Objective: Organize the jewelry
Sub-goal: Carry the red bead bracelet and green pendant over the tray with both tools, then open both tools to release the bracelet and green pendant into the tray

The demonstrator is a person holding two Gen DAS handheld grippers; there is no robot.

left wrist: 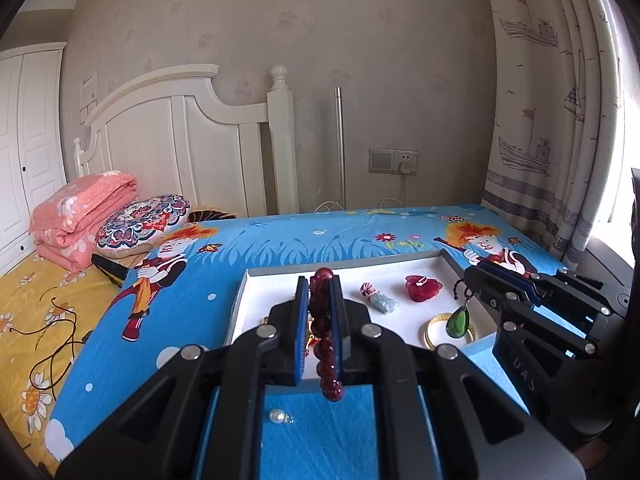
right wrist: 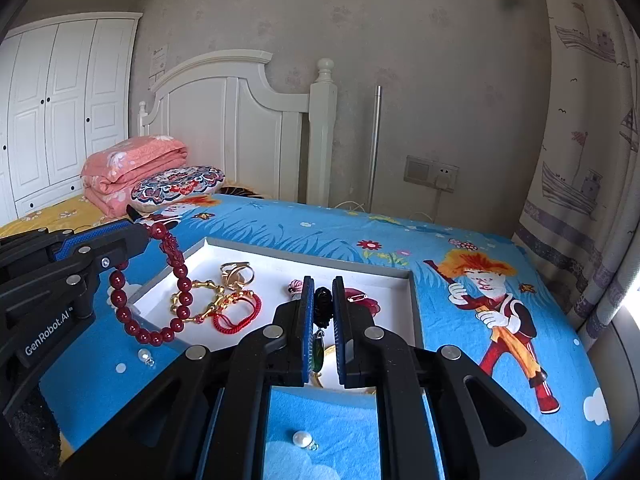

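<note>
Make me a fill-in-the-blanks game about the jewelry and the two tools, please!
1. The left tool is shut on a bracelet of dark ____ beads.
2. The right tool holds a black cord with a ____ pendant hanging from it.
3. A loose white ____ lies on the blue sheet outside the tray.

Missing words: red; green; pearl

Daylight comes in from the window behind the curtain (left wrist: 560, 120), blown out at the right edge near it. Wall left of the curtain is evenly lit, shadows soft. Strong fisheye bending, dark vignette in corners. Focus sharp, no motion blur.
</note>
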